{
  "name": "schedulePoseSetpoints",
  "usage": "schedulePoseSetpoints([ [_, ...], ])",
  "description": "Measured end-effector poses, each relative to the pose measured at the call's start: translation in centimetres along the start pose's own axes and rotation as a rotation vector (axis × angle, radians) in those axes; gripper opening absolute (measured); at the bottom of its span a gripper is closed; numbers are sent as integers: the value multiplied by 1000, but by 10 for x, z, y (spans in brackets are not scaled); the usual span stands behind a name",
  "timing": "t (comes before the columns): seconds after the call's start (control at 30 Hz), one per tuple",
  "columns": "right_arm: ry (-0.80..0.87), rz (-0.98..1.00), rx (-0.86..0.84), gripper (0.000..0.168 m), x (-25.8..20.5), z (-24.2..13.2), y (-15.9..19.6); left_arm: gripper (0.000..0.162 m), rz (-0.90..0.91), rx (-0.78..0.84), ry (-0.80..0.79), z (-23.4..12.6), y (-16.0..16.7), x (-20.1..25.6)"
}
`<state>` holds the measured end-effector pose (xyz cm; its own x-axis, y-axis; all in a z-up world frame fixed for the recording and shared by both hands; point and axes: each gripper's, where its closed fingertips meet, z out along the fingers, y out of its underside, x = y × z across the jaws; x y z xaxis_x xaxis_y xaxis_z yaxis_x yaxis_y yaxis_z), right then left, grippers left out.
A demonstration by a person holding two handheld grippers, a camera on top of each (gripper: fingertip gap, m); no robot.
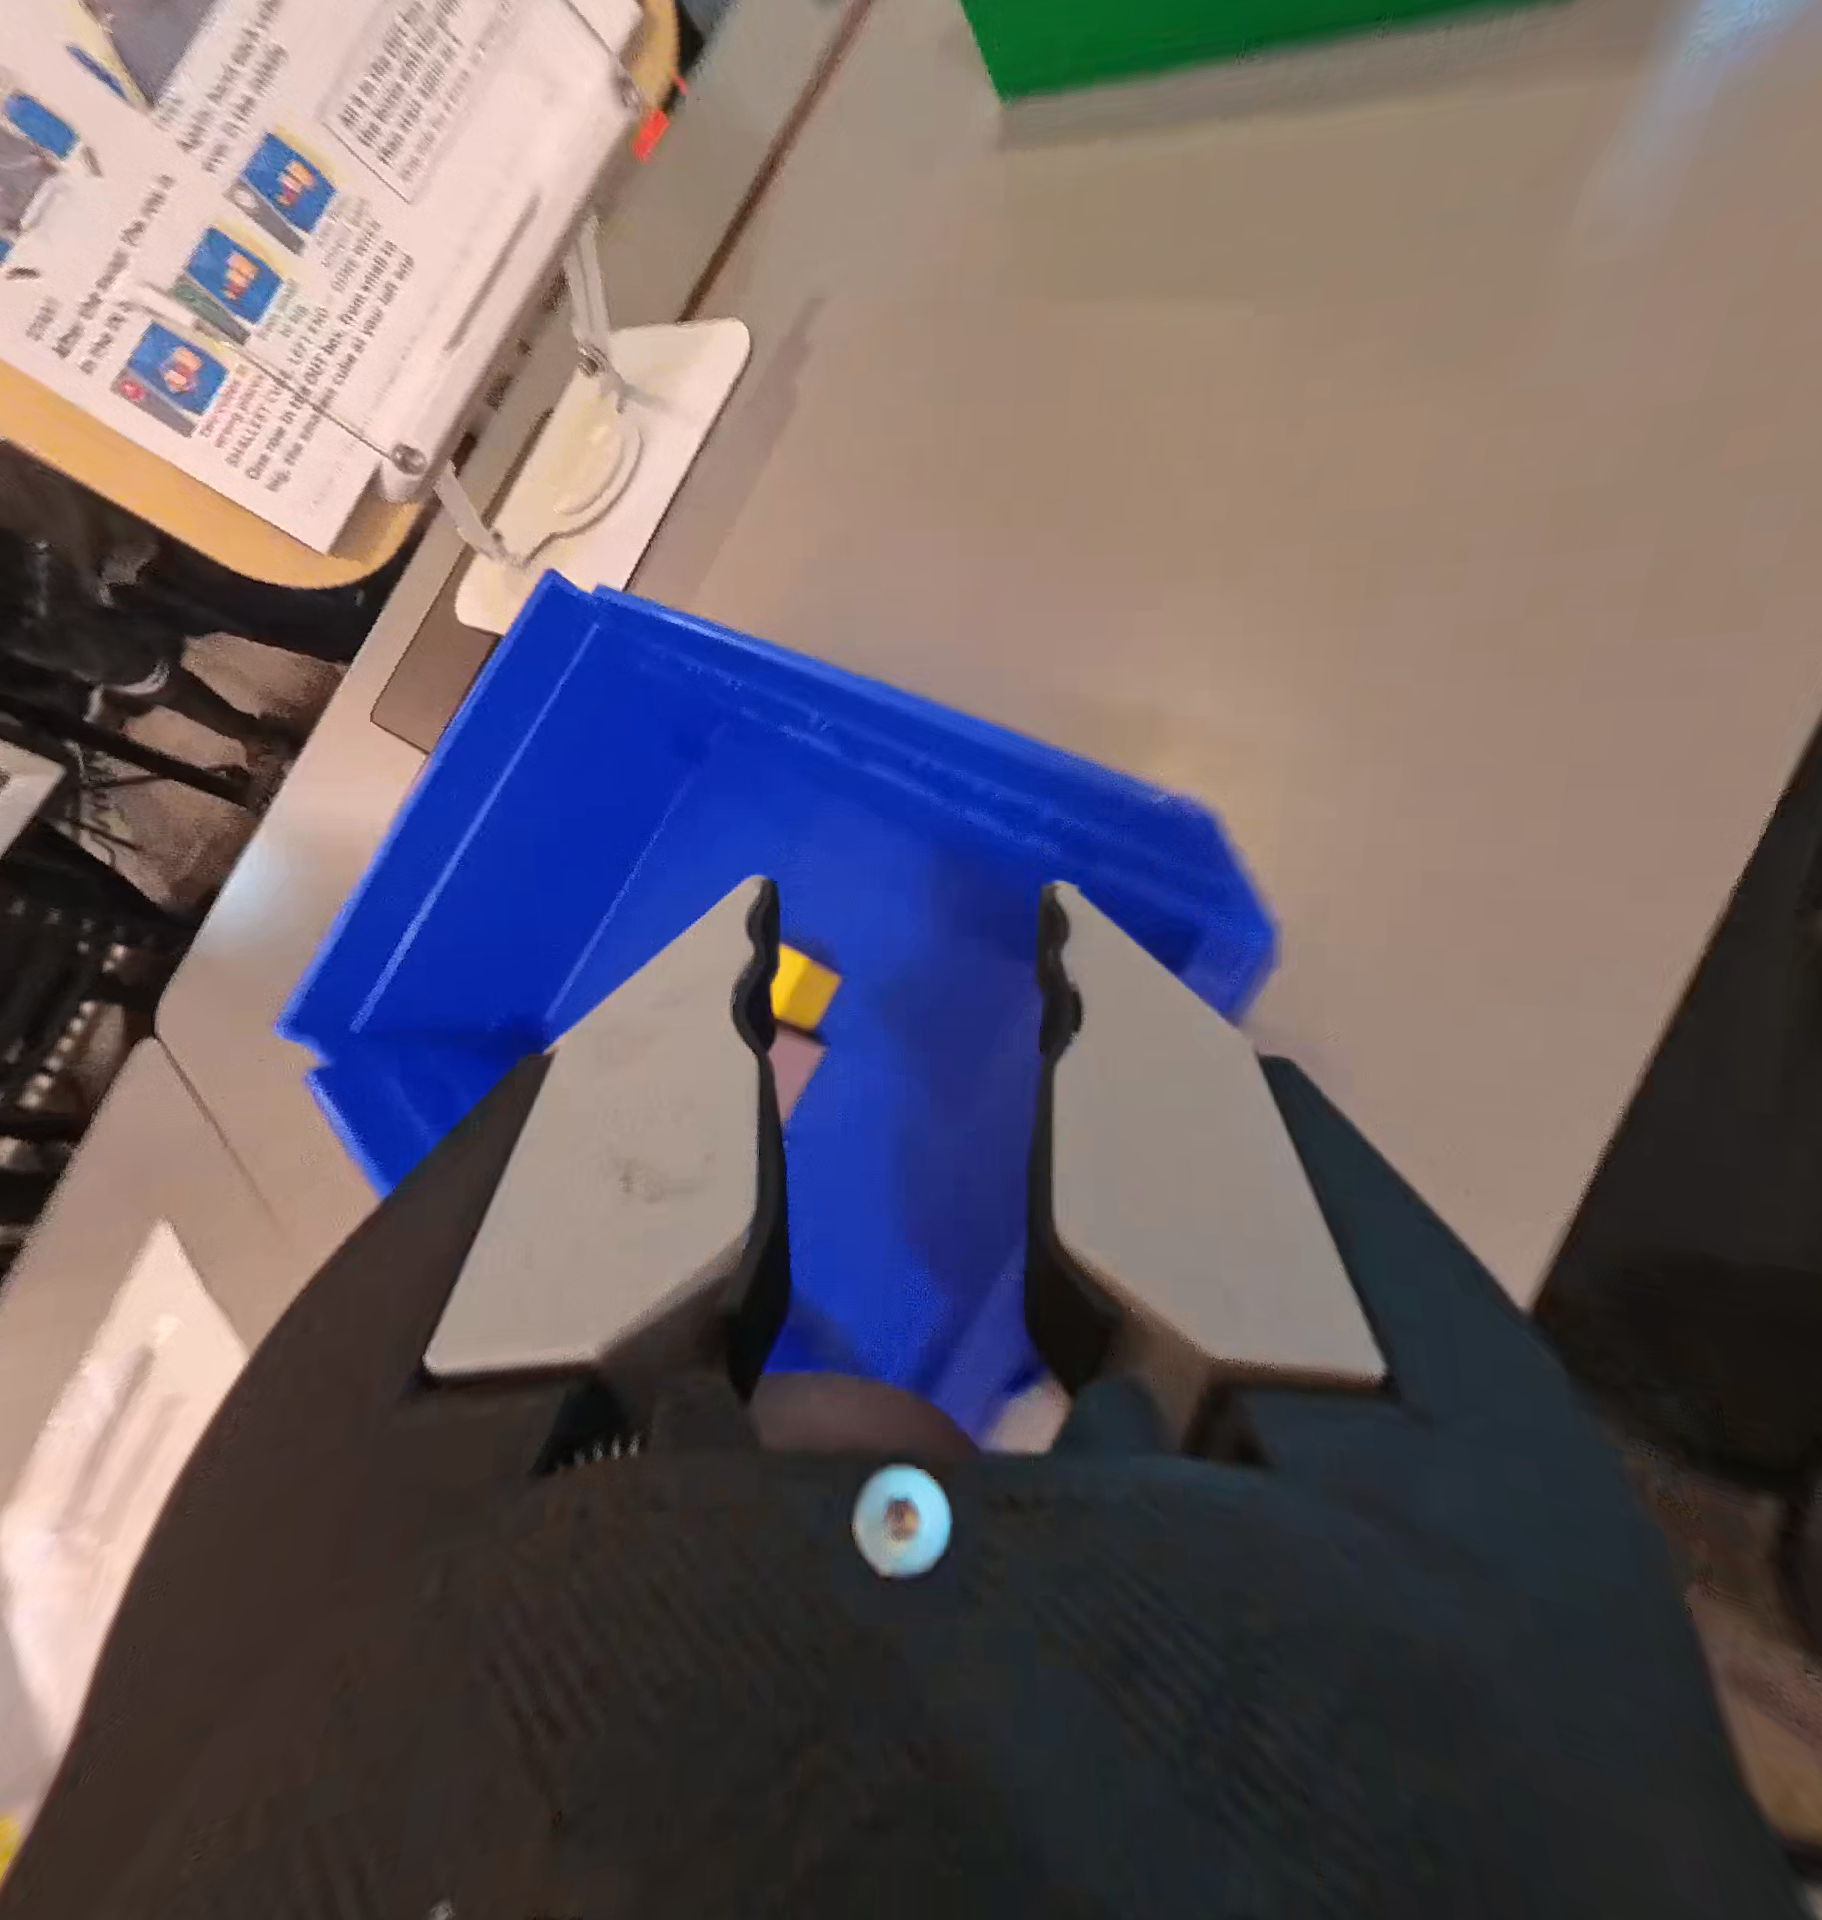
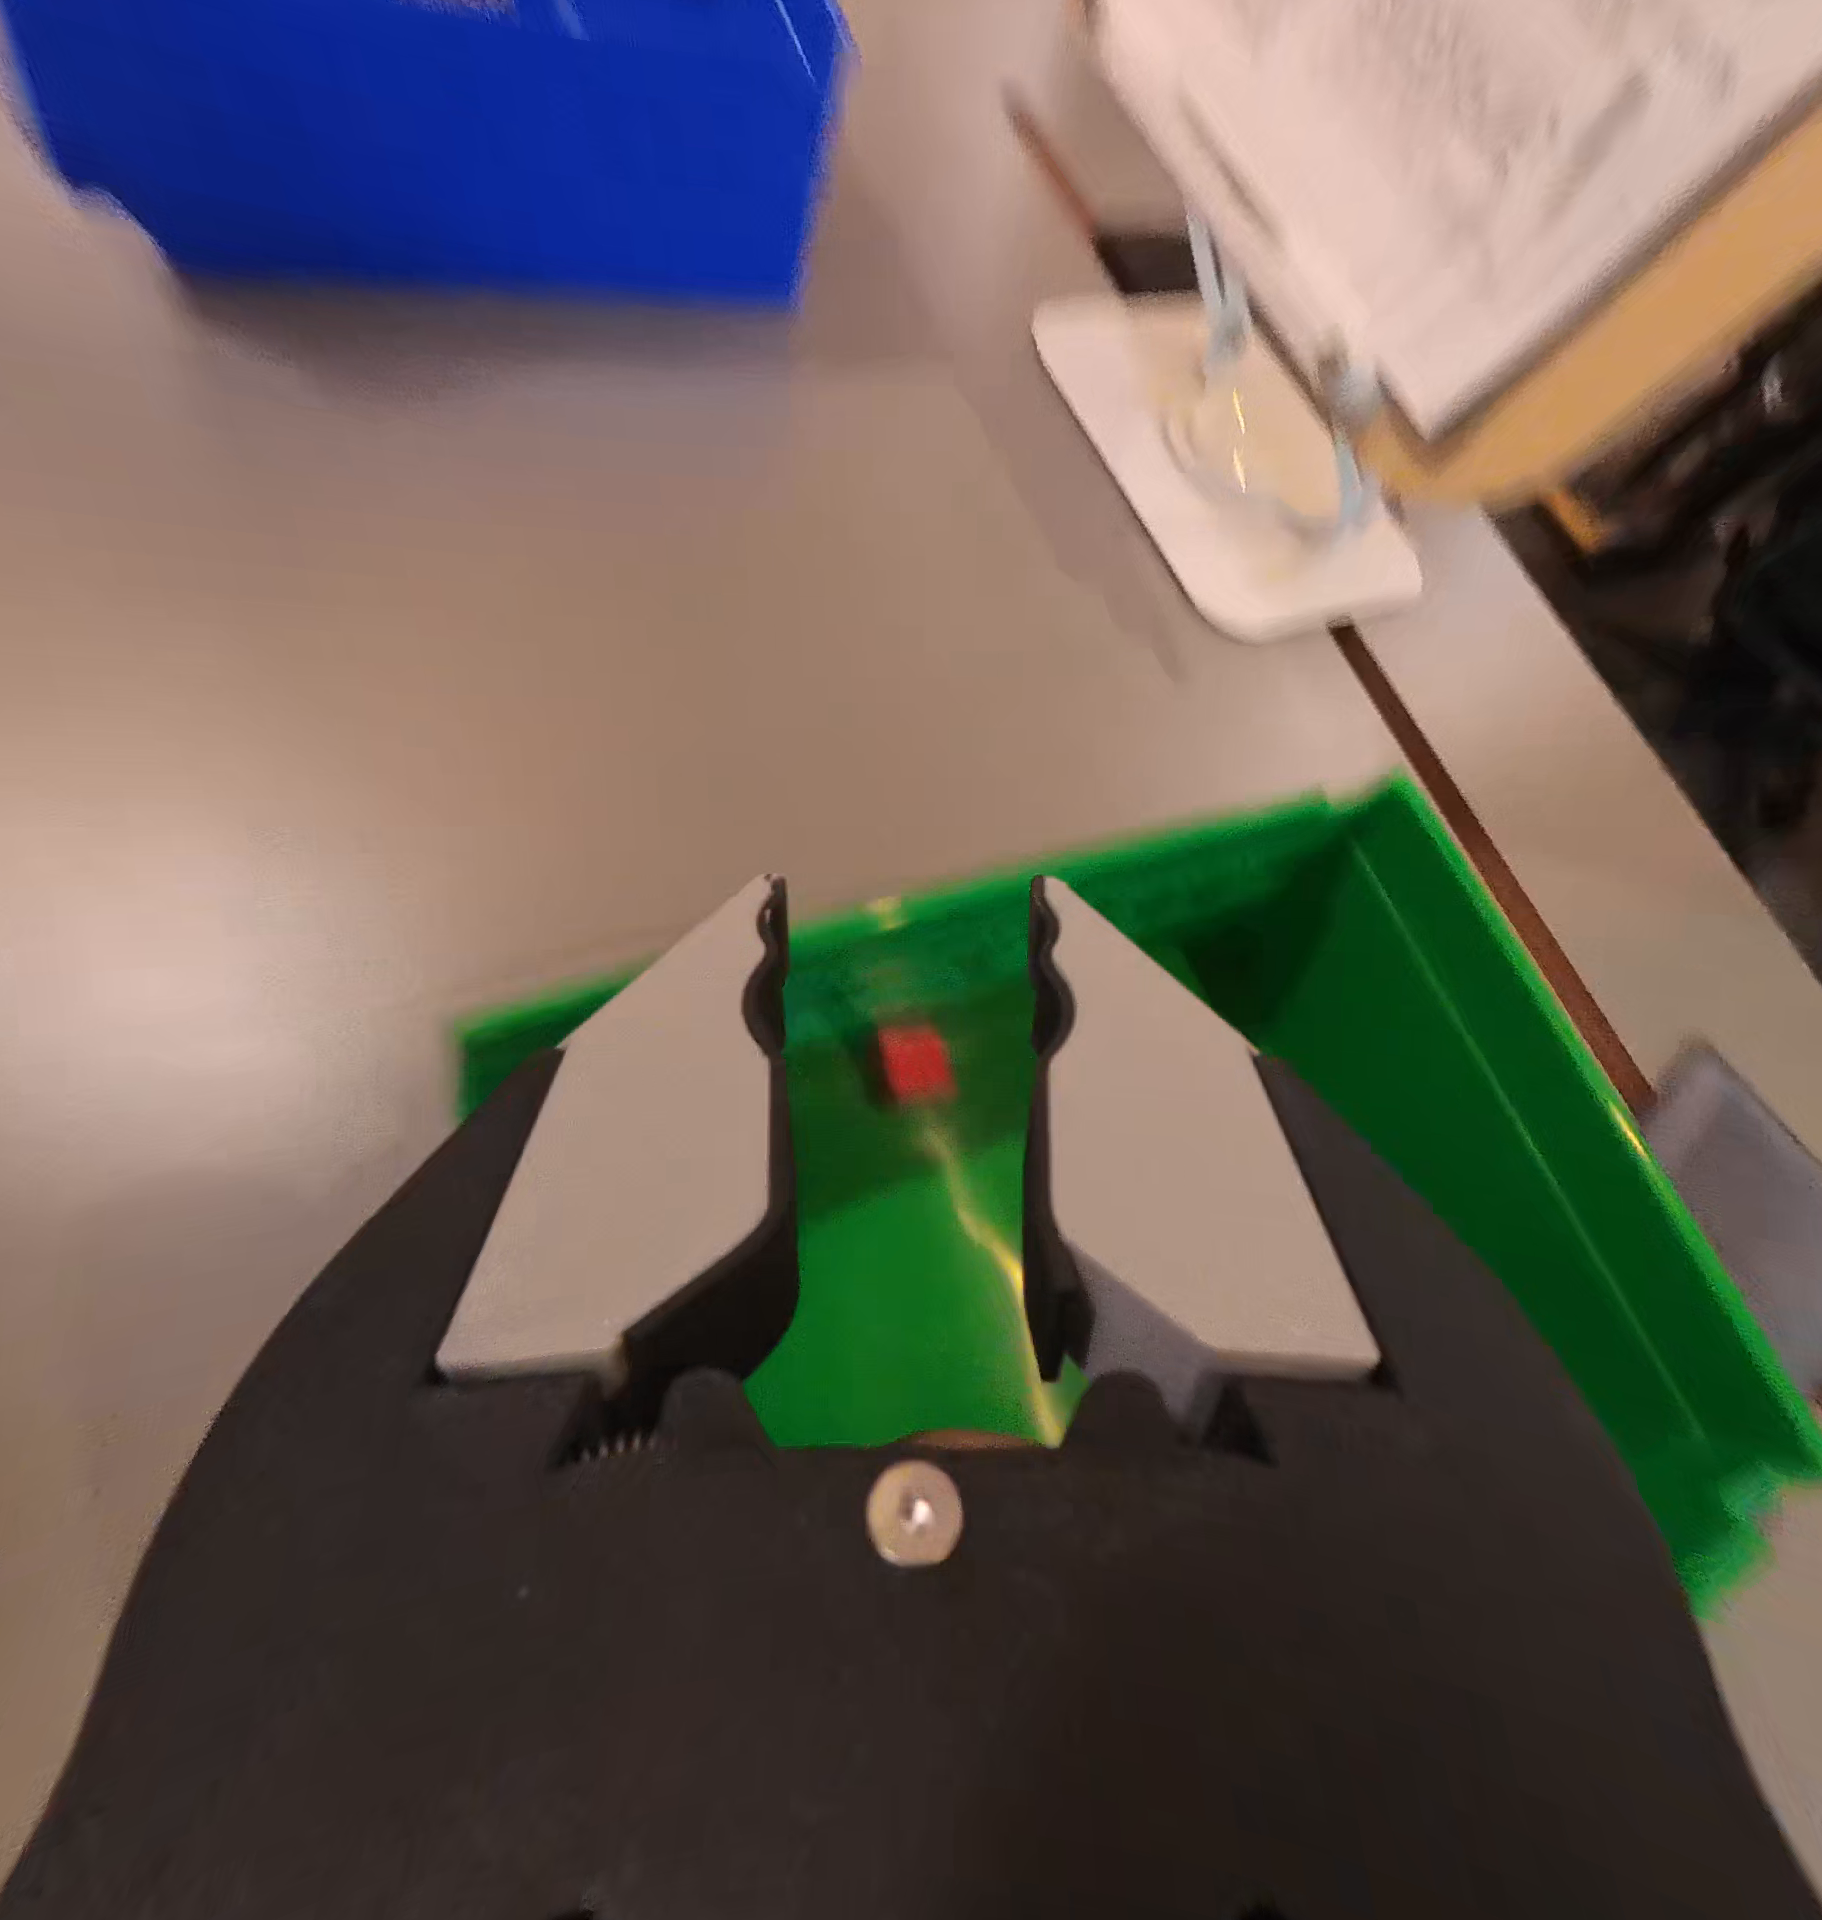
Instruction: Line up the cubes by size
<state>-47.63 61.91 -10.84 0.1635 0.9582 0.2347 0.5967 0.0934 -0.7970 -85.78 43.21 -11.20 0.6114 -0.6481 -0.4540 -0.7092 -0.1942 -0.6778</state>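
In the left wrist view my left gripper (image 1: 905,894) is open and empty above a blue bin (image 1: 595,831). A small yellow cube (image 1: 805,992) lies on the bin's floor, partly hidden behind the left finger. A greyish cube (image 1: 795,1070) lies just below it, also mostly hidden. In the right wrist view my right gripper (image 2: 902,888) is open and empty above a green bin (image 2: 1406,1039). A small red cube (image 2: 915,1062) lies on the green bin's floor, between the fingers and below them. Both views are blurred.
A white stand (image 1: 616,426) holding an instruction sheet (image 1: 263,208) stands at the table's edge; it also shows in the right wrist view (image 2: 1229,499). The green bin (image 1: 1302,42) shows far off in the left wrist view, the blue bin (image 2: 450,145) in the right. The grey table (image 1: 1302,468) lies between.
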Motion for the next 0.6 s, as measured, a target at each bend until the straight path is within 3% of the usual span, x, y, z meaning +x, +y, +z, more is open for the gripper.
schedulePoseSetpoints([
  [0.1, -257, 40, 240, 43, -75, -4, -61, 55, 146, -114, 42, 28, 15, -33],
  [0.23, -578, 59, 364, 47, -168, 9, -102, 50, 207, -267, 140, 82, 42, -50],
  [0.4, -703, -31, 379, 47, -230, 37, -109, 46, 294, -467, 288, 124, 86, -35],
  [0.6, -744, -50, 327, 46, -243, 41, -96, 41, 312, -595, 321, 131, 108, -46],
])
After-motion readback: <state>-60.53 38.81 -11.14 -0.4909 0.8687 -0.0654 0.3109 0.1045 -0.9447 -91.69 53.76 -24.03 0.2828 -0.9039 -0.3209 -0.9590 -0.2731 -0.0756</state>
